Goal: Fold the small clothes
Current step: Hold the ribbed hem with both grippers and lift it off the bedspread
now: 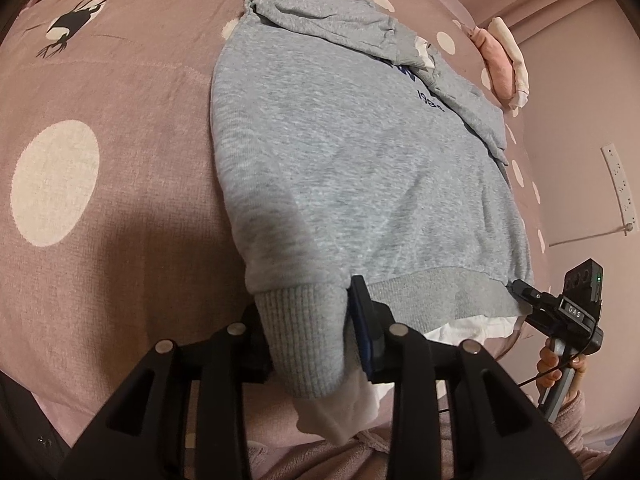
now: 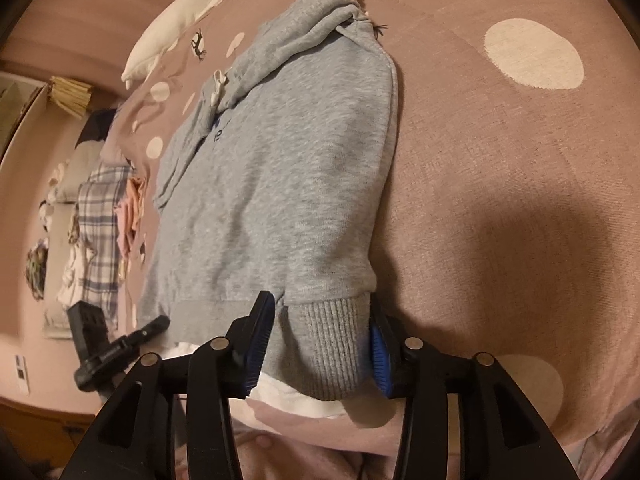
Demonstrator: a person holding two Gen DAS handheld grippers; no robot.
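A grey sweatshirt (image 1: 340,160) (image 2: 280,180) lies flat on a pink dotted bedspread (image 1: 100,120) (image 2: 500,220), sleeves folded in and a white lining showing under the hem. My left gripper (image 1: 308,320) is at the hem's left corner. The ribbed fold fills its gap and lies against the blue pad (image 1: 364,332); the other finger is hidden behind the cloth. My right gripper (image 2: 320,320) straddles the hem's right corner. The rib touches one pad (image 2: 378,356), while the other pad (image 2: 256,344) stands a little apart. Each view shows the other gripper (image 1: 524,292) (image 2: 152,326) at the hem.
Folded pink and white clothes (image 1: 504,60) lie beyond the sweatshirt on the bed. A plaid garment among other clothes (image 2: 100,220) sits beside the bed, and a white pillow (image 2: 180,16) is at the far end. A person's hand (image 1: 556,360) holds the right gripper's handle.
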